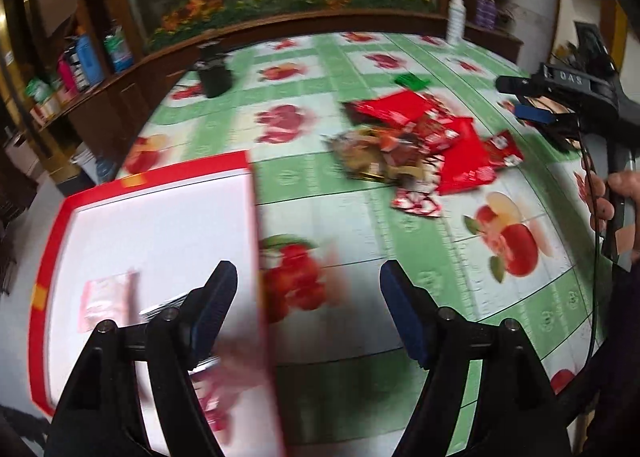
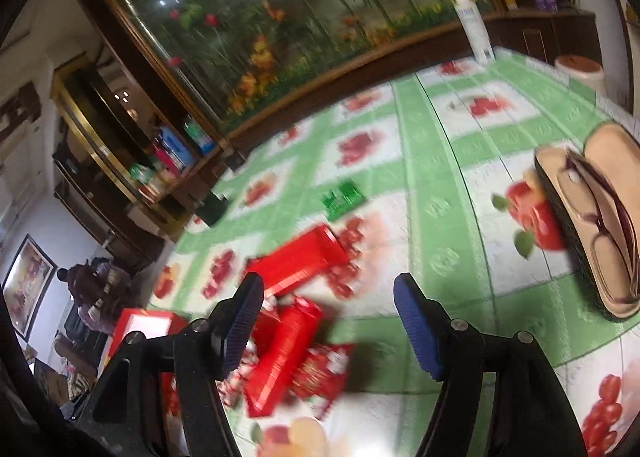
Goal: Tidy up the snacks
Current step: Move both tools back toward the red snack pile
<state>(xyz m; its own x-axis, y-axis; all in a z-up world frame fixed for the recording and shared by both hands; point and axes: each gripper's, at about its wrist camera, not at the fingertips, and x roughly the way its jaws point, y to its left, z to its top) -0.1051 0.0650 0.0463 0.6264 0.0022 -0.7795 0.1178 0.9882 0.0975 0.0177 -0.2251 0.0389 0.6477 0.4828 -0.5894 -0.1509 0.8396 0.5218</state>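
Meanwhile, the left gripper point(image 1: 308, 309) gapes over the red-rimmed box point(image 1: 160, 241); the right gripper point(image 2: 328, 321) gapes above the snack packets point(image 2: 288, 345) on the counter point(image 2: 440, 197).

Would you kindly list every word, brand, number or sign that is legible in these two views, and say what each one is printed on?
"DAS": raised letters on the dark body of the right gripper, seen in the left wrist view.
Red snack packets: white printing, too blurred to read.
Green packet: printing too blurred.
White bottle: label too small to read.
Red-rimmed white box: no readable text.
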